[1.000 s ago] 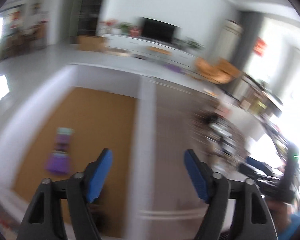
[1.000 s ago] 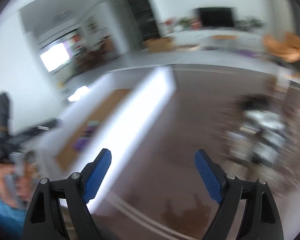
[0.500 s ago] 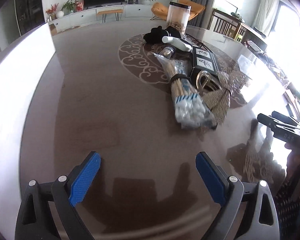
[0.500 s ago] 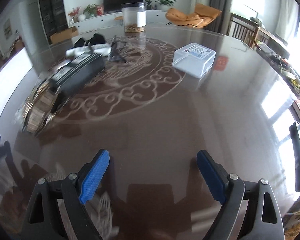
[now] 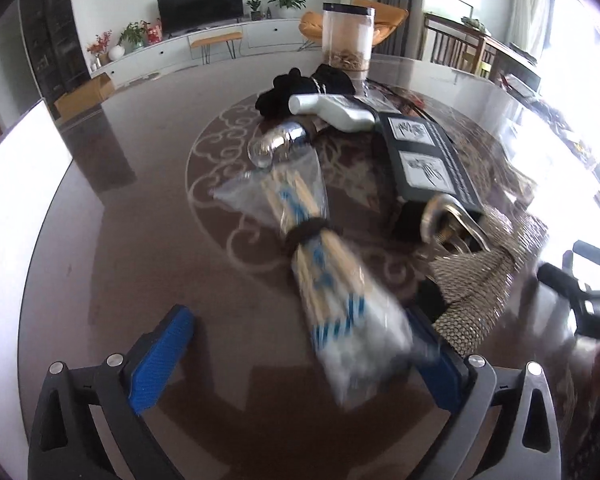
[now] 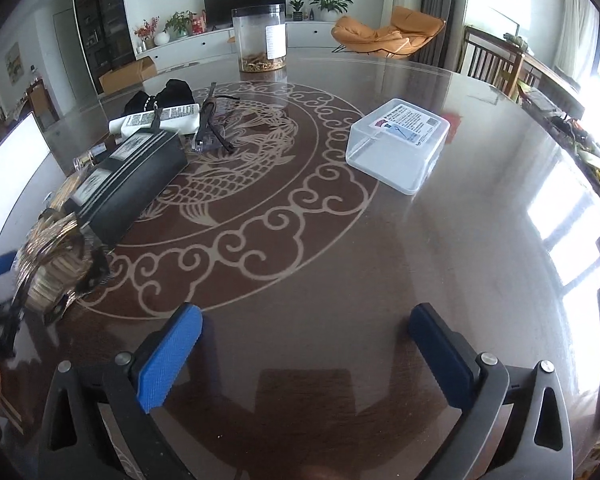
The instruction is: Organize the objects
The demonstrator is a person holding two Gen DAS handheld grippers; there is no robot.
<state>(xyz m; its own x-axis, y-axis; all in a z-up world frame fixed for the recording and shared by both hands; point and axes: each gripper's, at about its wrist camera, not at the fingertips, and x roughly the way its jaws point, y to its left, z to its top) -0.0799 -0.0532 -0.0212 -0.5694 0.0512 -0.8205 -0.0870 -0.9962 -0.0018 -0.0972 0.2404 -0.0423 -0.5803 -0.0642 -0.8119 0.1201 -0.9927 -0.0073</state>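
Observation:
A plastic bag of cotton swabs [image 5: 332, 280] tied with a black band lies on the round brown table [image 5: 140, 240]. My left gripper [image 5: 300, 344] is open, its jaws on either side of the bag's near end. Beside the bag lie a black box [image 5: 424, 160], a metal mesh pouch [image 5: 484, 276], a white bottle [image 5: 332, 112], a small glass bottle [image 5: 280, 146] and black cloth [image 5: 300, 88]. My right gripper [image 6: 308, 348] is open and empty over bare table. A clear lidded plastic box [image 6: 398, 142] stands ahead of it.
A tall clear jar [image 6: 260, 38] stands at the table's far side. A pair of glasses [image 6: 212, 128] lies next to the black box [image 6: 132, 180]. The right gripper shows at the right edge of the left wrist view [image 5: 580, 292].
Both grippers swung from the room onto the table. The left gripper moved forward until the swab bag's end lies between its jaws. The right gripper came nearer the table centre.

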